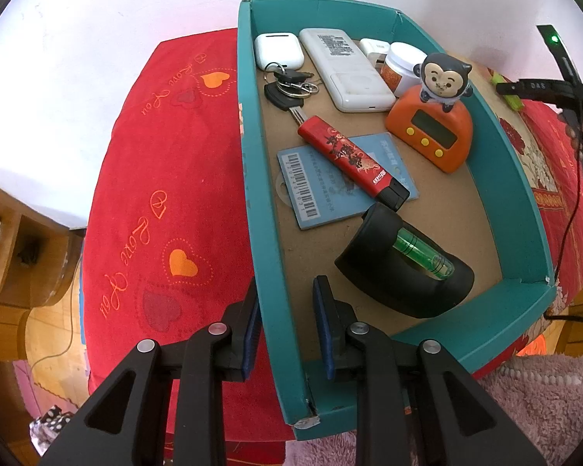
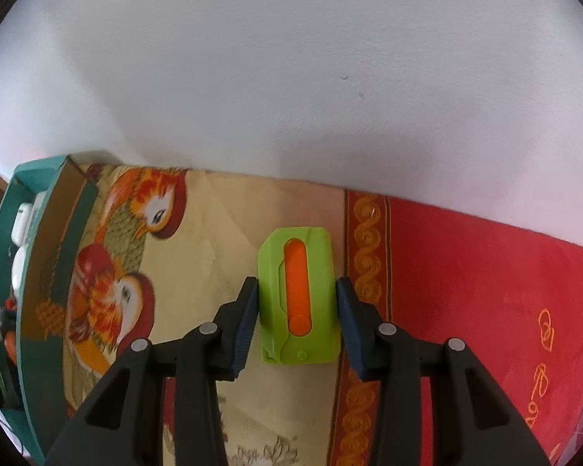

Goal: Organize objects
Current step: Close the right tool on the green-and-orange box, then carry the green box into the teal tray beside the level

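The left tool (image 1: 287, 330) is pressed together on the left wall of a teal cardboard box (image 1: 270, 272), one blue pad outside the wall and one inside, near the box's close corner. The box sits on a red bedspread (image 1: 136, 194) printed with hearts and script.

Inside the box, at the far end, lie a white earbud case (image 1: 278, 49), a white remote control (image 1: 348, 70), a small white jar (image 1: 402, 64) and a bunch of keys (image 1: 287, 85). An orange digital timer topped with a monkey figure (image 1: 433, 124) stands by the right wall. In the middle a red lighter (image 1: 351, 163) lies across a blue card (image 1: 346, 182). Nearer, a black curved piece holding a green tube (image 1: 404, 268) rests on the box floor.

The right tool (image 2: 296, 318) straddles a lime-green utility knife with an orange slider (image 2: 297, 295), which lies on the bedspread's bird-patterned panel (image 2: 198, 256), well right of the box (image 2: 4, 272). Its left pad touches the knife's side; the right pad stands just beside the other side with a slim gap, so the jaws are spread and not pinching it. The same tool shows at the far right in the left wrist view (image 1: 503, 87).
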Demonstrator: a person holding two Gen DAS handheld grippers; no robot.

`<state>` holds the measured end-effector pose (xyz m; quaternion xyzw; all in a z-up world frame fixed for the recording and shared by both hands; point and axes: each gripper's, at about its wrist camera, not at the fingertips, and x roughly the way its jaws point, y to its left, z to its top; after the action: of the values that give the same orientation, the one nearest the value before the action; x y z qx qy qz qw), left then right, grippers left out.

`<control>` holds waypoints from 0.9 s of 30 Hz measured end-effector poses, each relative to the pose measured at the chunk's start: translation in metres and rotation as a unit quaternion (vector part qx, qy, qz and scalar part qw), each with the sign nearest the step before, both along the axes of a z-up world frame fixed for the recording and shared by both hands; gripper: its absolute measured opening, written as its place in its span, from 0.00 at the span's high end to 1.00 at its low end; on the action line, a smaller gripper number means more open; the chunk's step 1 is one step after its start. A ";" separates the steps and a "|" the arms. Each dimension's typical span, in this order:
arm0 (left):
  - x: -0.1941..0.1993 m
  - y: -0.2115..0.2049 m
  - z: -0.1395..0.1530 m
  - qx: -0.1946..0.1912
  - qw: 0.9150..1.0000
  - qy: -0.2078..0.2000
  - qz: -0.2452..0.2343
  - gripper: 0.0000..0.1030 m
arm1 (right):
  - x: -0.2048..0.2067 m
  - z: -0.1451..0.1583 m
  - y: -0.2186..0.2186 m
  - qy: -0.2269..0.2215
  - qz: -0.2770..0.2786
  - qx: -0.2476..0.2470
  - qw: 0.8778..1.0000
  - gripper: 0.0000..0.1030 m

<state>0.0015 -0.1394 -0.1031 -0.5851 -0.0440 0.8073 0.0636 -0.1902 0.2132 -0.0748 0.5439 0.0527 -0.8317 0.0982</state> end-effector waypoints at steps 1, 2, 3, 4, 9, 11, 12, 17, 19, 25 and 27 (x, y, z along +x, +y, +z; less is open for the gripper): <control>0.000 0.000 0.000 0.000 1.000 0.000 0.000 0.76 | 0.006 0.001 0.001 0.000 -0.001 -0.005 1.000 0.62; 0.000 0.000 0.000 0.000 1.000 0.000 0.000 0.76 | 0.011 0.003 0.002 0.001 -0.002 -0.008 1.000 0.62; 0.000 0.000 0.000 0.000 1.000 0.000 0.000 0.76 | 0.016 0.004 0.003 0.001 -0.002 -0.010 1.000 0.62; 0.000 0.000 0.000 0.000 1.000 0.000 0.001 0.76 | 0.020 0.005 0.003 0.002 -0.002 -0.012 1.000 0.62; 0.000 -0.001 0.000 0.000 1.000 0.000 0.001 0.76 | 0.043 0.010 0.004 0.005 -0.001 -0.024 1.000 0.62; 0.000 -0.001 0.000 0.000 1.000 0.000 0.001 0.76 | 0.043 0.010 0.004 0.005 0.000 -0.025 1.000 0.62; 0.000 -0.001 0.000 -0.001 1.000 0.000 0.001 0.76 | 0.049 0.010 0.004 0.005 -0.001 -0.026 1.000 0.62; 0.000 -0.002 0.000 0.000 1.000 0.000 0.001 0.76 | 0.062 0.017 -0.020 0.006 0.004 -0.034 0.999 0.62; 0.001 -0.002 0.000 -0.001 1.000 0.000 0.000 0.76 | 0.073 0.022 -0.033 0.006 0.009 -0.038 0.999 0.62; 0.001 -0.006 0.000 0.000 1.000 -0.002 0.000 0.76 | 0.090 0.037 -0.063 0.011 0.026 -0.056 0.998 0.62; 0.001 -0.007 0.000 0.000 1.000 -0.002 0.001 0.76 | 0.105 0.052 -0.061 0.015 0.033 -0.062 0.997 0.62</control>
<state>0.0027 -0.1461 -0.1029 -0.5866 -0.0450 0.8062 0.0630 -0.0854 0.1520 -0.0223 0.5223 0.0207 -0.8378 0.1579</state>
